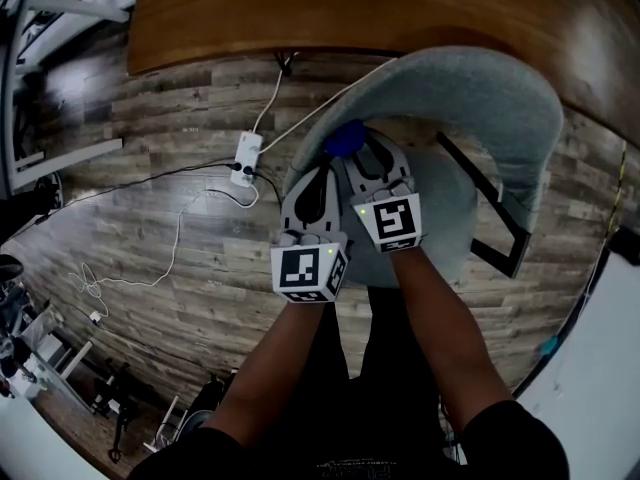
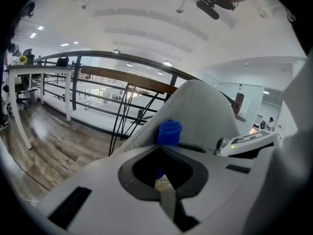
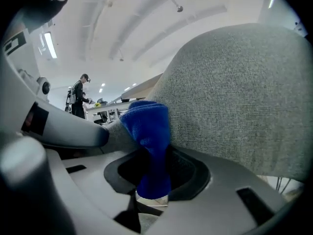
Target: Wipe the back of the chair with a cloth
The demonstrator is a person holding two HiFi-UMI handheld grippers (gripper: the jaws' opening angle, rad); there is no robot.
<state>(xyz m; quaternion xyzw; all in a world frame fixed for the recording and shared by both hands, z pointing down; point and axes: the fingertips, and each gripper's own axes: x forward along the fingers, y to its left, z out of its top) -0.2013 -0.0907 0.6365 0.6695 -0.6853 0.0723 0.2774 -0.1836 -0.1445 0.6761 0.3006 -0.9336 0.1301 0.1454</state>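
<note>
**Two grippers at the chair back**

One blue cloth point(image 3: 145, 131) is pinched tight in the right gripper point(image 1: 362, 158) and touches the grey chair back point(image 1: 480, 108) near its top edge. The left gripper point(image 1: 318, 190), jaws together and empty, sits just beside it.

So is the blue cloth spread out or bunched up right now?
Bunched up: the right gripper view shows the blue cloth as a folded wad pinched in the right gripper, against the grey chair back.

Grey left gripper point(image 1: 318, 180), right gripper point(image 1: 355, 153); black sleeves point(image 1: 505, 438)
</note>
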